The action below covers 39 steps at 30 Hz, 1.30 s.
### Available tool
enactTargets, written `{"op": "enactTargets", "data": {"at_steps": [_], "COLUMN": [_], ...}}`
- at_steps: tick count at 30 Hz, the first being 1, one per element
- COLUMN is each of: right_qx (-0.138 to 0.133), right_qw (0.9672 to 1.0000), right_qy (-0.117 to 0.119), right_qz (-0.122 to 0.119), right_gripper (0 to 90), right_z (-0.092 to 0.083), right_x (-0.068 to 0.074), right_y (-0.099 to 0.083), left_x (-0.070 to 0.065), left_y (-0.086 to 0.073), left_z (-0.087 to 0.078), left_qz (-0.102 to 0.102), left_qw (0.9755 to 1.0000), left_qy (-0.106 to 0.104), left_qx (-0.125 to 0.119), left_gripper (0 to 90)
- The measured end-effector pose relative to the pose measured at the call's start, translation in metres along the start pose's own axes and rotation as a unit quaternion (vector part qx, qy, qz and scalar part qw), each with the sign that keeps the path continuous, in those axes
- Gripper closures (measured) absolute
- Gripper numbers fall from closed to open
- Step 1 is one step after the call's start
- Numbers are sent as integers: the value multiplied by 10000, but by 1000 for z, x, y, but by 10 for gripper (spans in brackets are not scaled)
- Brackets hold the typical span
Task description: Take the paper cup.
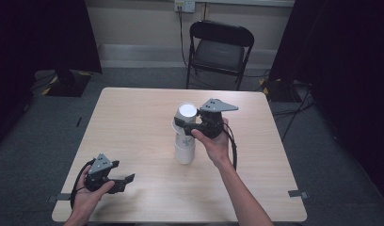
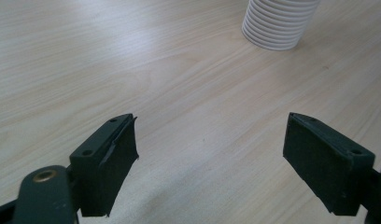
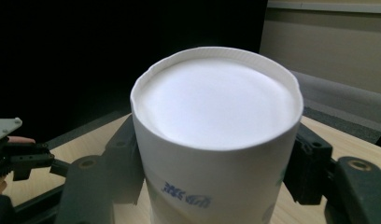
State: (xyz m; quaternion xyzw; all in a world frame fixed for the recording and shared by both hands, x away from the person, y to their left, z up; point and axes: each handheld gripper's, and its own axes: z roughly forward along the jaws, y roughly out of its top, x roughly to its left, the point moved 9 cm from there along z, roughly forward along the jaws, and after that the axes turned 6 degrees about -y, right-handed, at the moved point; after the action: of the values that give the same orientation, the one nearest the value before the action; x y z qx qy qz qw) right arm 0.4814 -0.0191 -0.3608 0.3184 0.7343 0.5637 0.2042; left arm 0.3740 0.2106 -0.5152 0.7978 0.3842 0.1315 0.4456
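The table [image 1: 133,117] is a light wood square on grey carpet, with dark curtains at both sides. Beyond its far edge, past the stack of cups, stands a black folding chair [image 1: 220,47] against the wall.

The stack of cups [image 1: 185,149] is the landmark: white paper cups nested upside down, standing upright near the middle of the table. In the left gripper view its ribbed rims [image 2: 277,25] rest on the wood at the top of the frame.

At the top of the stack, the right tool [image 1: 186,125] is closed on the top cup [image 3: 219,140], 1 black jaw pressed against each side of its wall. That cup is inverted, its white base facing up, with blue print low on its side. The right hand [image 1: 216,141] holds this tool just right of the stack.

The left tool [image 2: 209,158] sits well apart from the stack, toward the near left corner of the table, held by the left hand [image 1: 89,190]. Its 2 jaws are spread wide with bare wood between them, gripping nothing.
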Motion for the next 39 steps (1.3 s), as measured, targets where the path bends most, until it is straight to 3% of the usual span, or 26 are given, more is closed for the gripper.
{"op": "enactTargets", "data": {"at_steps": [3,8,17,21,25,30,39], "right_qx": [-182,-221,-281,-305,-184,-174,-50], "right_qw": [9998,9997,9995,9993,9993,9991,9988], "right_qy": [-10,-5,-131,-213,-310,-380,-447], "right_qz": [49,37,29,-7,-67,59,199], "right_gripper": [343,343,343,342,342,342,342], "right_z": [-6,-13,-31,-41,-53,-63,-84], "right_x": [-1,-2,-8,-9,-12,-19,-26], "right_y": [9,14,18,19,13,5,-12], "left_x": [0,-1,-4,-6,-6,-8,-16], "left_y": [0,-1,2,2,2,1,7], "left_z": [0,1,0,2,2,3,3], "left_qz": [12,-19,166,102,150,62,131], "left_qw": [10000,10000,9998,9999,9999,9999,9995], "left_qy": [21,-5,-52,-112,-69,-85,-189], "left_qx": [34,36,-64,-42,-14,-34,-222], "left_gripper": [168,168,175,164,161,162,183]}}
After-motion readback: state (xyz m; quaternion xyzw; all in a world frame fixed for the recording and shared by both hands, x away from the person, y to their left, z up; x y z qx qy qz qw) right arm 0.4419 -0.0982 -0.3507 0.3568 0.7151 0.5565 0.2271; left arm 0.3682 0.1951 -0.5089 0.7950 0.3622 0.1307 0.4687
